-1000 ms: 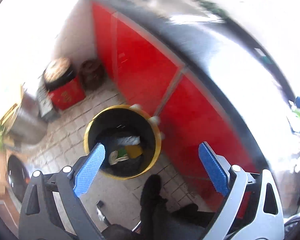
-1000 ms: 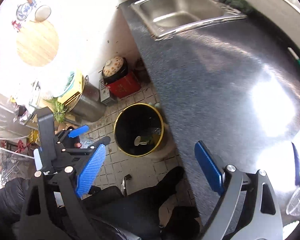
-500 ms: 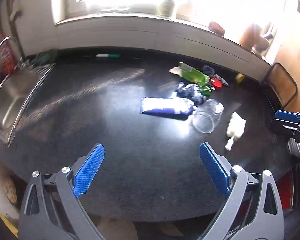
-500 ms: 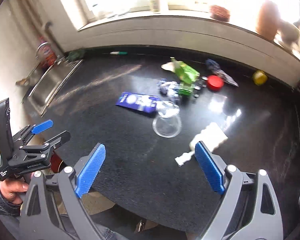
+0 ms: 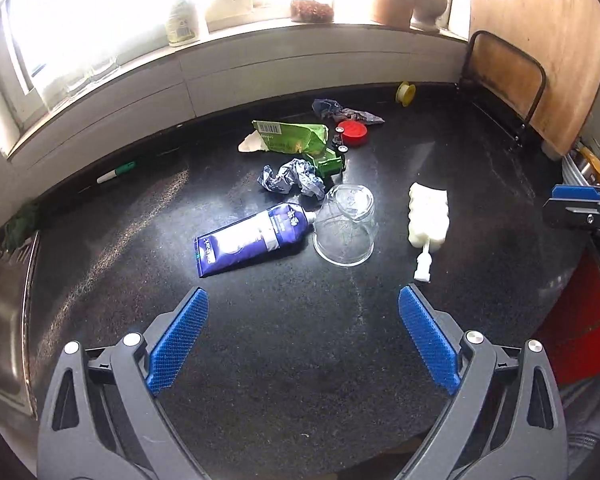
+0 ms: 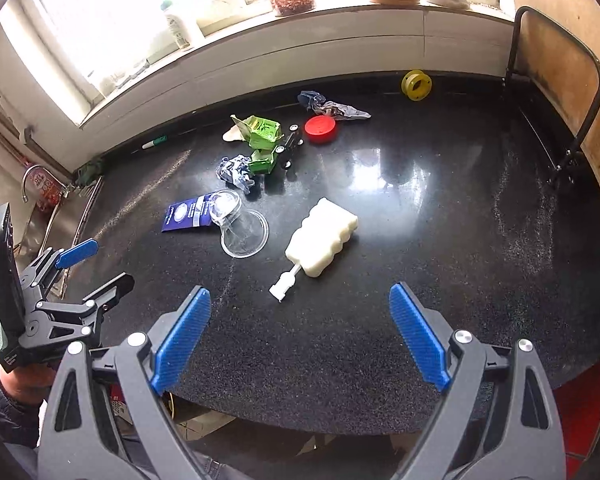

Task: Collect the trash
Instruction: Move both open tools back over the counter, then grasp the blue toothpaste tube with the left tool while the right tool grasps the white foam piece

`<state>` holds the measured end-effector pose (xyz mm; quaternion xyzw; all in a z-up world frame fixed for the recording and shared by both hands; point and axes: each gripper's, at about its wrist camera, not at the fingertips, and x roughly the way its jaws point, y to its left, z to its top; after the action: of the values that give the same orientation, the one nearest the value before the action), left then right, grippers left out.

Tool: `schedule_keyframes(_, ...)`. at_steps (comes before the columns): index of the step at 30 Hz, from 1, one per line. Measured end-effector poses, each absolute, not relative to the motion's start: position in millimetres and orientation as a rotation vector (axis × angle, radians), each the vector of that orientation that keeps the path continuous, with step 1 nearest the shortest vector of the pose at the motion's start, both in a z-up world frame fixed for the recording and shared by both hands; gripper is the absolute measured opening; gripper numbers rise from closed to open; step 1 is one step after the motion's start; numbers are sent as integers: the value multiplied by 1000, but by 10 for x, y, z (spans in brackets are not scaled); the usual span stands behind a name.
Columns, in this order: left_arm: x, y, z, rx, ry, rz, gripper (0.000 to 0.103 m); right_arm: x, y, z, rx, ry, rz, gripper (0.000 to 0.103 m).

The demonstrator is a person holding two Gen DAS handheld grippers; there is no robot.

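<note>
Your left tongs [image 5: 302, 334] and right tongs [image 6: 300, 332] both gape wide and empty, angled downward, side by side.

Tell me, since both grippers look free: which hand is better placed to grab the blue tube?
Probably left. The left gripper hangs open with the blue tube almost straight ahead; from the right gripper it lies off left behind the clear cup.
</note>
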<state>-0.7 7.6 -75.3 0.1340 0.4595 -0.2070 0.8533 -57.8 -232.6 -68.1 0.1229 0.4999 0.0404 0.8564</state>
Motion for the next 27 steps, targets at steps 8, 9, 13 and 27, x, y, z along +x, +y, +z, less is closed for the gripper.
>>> schedule_keyframes(8,481,189,-1226,454,972,-534,93,-196,-2180,-1160,267,1134,-1,88)
schedule_keyframes(9,569,190,-1291,471,974,-553,93,-137,-2156,-1246,265,1152,-11,88)
schedule_keyframes(13,905,175,-1559,545,976,-623,93,88,-2047,-1588,242,1202,-52,88)
schedule_keyframes(27,1585,46,-2060,554,983,-879,96,542,-2006,-2117,253,1243,-214,83)
